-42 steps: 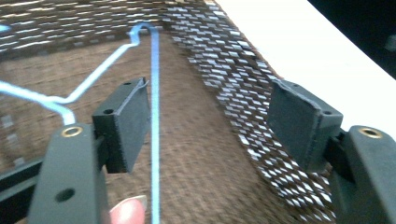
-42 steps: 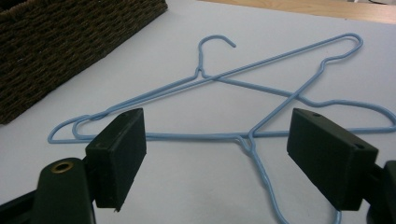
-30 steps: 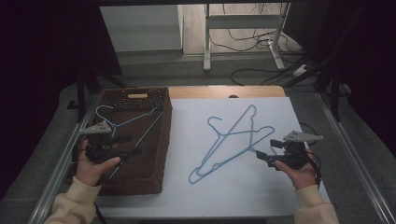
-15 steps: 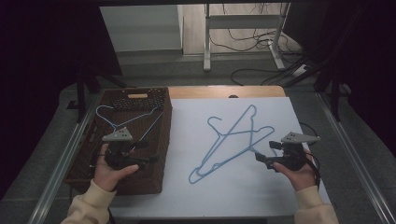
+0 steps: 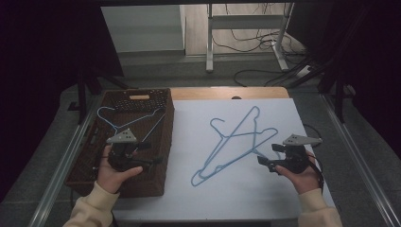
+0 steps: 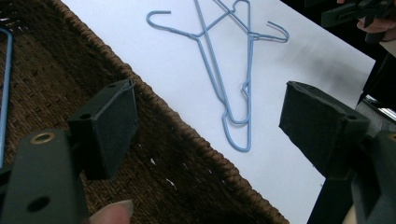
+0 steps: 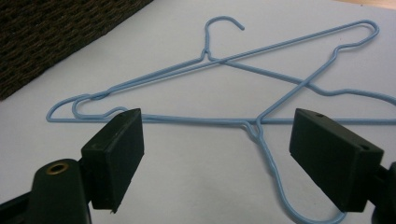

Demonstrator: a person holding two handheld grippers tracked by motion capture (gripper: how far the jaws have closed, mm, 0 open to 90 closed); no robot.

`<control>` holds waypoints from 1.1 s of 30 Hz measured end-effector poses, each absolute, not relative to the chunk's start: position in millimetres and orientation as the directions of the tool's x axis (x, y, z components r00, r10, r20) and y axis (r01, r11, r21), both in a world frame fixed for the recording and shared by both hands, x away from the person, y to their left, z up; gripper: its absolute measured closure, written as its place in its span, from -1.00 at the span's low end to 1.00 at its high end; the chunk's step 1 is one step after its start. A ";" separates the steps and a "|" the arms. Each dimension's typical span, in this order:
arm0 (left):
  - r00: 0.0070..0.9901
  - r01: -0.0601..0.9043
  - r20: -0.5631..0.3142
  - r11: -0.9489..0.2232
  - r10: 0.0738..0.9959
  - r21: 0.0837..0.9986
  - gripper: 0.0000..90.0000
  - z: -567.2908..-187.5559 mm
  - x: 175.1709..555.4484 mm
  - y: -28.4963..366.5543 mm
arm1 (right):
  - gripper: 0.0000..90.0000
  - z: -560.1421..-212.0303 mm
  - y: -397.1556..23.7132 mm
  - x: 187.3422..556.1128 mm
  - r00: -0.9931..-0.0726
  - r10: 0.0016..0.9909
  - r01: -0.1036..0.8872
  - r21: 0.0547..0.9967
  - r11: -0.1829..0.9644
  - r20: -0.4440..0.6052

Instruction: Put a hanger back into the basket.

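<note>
Two blue wire hangers (image 5: 235,142) lie crossed and overlapping on the white sheet of the table (image 5: 302,118), while a third hanger (image 5: 128,122) already rests inside the brown woven basket (image 5: 163,142) at the table's left side. The left tongs (image 5: 150,161) hover over the basket's near end, jaws spread wide and empty, pointing toward the sheet; in the left gripper view the basket's braided rim (image 6: 187,135) runs between the jaws with the pair of hangers (image 6: 224,74) beyond it. The right tongs (image 5: 265,161) sit low over the sheet just beside the crossed pair, jaws likewise wide apart and holding nothing; the right gripper view looks straight at the twisted neck and hook (image 7: 266,154) of the nearer hanger, which lies between the two open jaws but untouched. Judging from the layout, the job of moving hangers into the basket looks roughly a third done: one is in, two remain on the sheet, and the next pickup, probably at that neck, has not yet begun.
</note>
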State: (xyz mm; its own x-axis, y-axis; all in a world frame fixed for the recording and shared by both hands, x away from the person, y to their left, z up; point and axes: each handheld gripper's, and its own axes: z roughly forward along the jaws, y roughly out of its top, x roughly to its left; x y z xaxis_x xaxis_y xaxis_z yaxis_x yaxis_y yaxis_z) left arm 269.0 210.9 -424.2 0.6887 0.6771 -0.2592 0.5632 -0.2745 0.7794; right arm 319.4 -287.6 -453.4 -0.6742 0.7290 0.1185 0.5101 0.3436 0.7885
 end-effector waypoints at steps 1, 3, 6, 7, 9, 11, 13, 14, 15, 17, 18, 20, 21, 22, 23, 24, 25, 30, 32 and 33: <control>0.691 0.561 -0.254 -0.281 0.677 0.779 -0.57 -424.6 269.0 210.5 | -0.61 -453.1 -287.6 319.4 -0.673 0.730 0.511 0.787 0.344 0.118; 0.694 0.561 -0.249 -0.290 0.676 0.776 -0.57 -425.2 269.6 210.4 | -0.68 -453.6 -286.9 321.1 -0.663 0.741 0.523 0.776 0.353 0.110; 0.694 0.564 -0.254 -0.289 0.674 0.773 -0.57 -426.0 270.8 211.9 | -0.73 -453.3 -286.4 324.8 -0.638 0.764 0.534 0.770 0.349 0.096; 0.694 0.564 -0.254 -0.289 0.674 0.773 -0.57 -426.0 270.8 211.9 | -0.73 -453.0 -286.5 325.9 -0.634 0.766 0.538 0.770 0.343 0.102; 0.694 0.567 -0.258 -0.289 0.672 0.772 -0.57 -426.5 271.3 212.2 | -0.74 -452.7 -284.7 330.0 -0.629 0.771 0.544 0.766 0.342 0.103; 0.695 0.567 -0.254 -0.294 0.673 0.769 -0.57 -427.0 271.6 212.0 | -0.74 -452.7 -283.8 331.3 -0.628 0.771 0.547 0.764 0.342 0.105; 0.692 0.568 -0.252 -0.295 0.676 0.768 -0.58 -427.3 271.7 212.4 | -0.74 -453.1 -278.1 335.1 -0.626 0.773 0.554 0.757 0.348 0.103; 0.691 0.569 -0.252 -0.294 0.678 0.768 -0.58 -427.2 271.6 212.8 | -0.74 -453.1 -275.9 336.0 -0.626 0.773 0.556 0.755 0.349 0.104; 0.689 0.569 -0.253 -0.291 0.679 0.770 -0.58 -426.8 271.2 213.0 | -0.74 -453.1 -275.9 336.0 -0.626 0.773 0.556 0.755 0.349 0.104; 0.690 0.566 -0.250 -0.292 0.679 0.771 -0.58 -426.0 270.2 212.8 | -0.70 -452.6 -270.9 337.6 -0.629 0.770 0.562 0.745 0.358 0.105; 0.690 0.566 -0.249 -0.292 0.679 0.771 -0.58 -425.7 269.4 212.2 | -0.70 -452.4 -270.0 337.8 -0.631 0.769 0.562 0.744 0.361 0.102; 0.694 0.564 -0.246 -0.298 0.677 0.770 -0.57 -425.9 268.0 210.6 | -0.63 -450.7 -266.1 340.0 -0.630 0.771 0.566 0.735 0.373 0.094; 0.694 0.564 -0.246 -0.298 0.677 0.770 -0.57 -425.9 268.0 210.6 | -0.63 -450.7 -266.1 340.0 -0.630 0.771 0.566 0.735 0.373 0.094; 0.695 0.564 -0.246 -0.300 0.676 0.769 -0.57 -426.2 267.6 209.9 | -0.59 -450.4 -265.6 340.8 -0.626 0.774 0.570 0.732 0.373 0.092; 0.696 0.564 -0.245 -0.302 0.675 0.769 -0.57 -426.3 267.3 209.4 | -0.49 -449.9 -264.3 343.8 -0.623 0.778 0.578 0.721 0.381 0.088; 0.697 0.563 -0.244 -0.303 0.675 0.769 -0.57 -426.4 266.9 208.9 | -0.46 -450.2 -263.9 344.9 -0.622 0.778 0.581 0.718 0.384 0.087; 0.697 0.563 -0.244 -0.303 0.675 0.769 -0.57 -426.4 266.9 208.9 | -0.43 -450.6 -263.6 345.9 -0.621 0.779 0.586 0.712 0.387 0.087; 0.695 0.563 -0.244 -0.300 0.676 0.770 -0.57 -425.3 265.9 208.7 | -0.34 -455.9 -266.3 352.3 -0.608 0.790 0.611 0.677 0.410 0.071; 0.695 0.563 -0.245 -0.300 0.676 0.770 -0.57 -425.6 266.0 208.7 | -0.30 -458.1 -267.6 354.5 -0.601 0.797 0.620 0.665 0.416 0.061; 0.695 0.564 -0.245 -0.301 0.676 0.769 -0.57 -425.8 265.9 208.5 | -0.28 -459.2 -268.3 355.6 -0.600 0.798 0.622 0.660 0.422 0.055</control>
State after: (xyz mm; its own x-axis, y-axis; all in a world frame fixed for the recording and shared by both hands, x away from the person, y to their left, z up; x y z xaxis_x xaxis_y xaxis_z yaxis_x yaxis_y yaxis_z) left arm 265.9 208.5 -425.8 0.6950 0.6759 -0.2452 0.5637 -0.3007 0.7693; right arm 355.6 -268.3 -459.2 -0.5999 0.7981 0.0553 0.6217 0.4216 0.6601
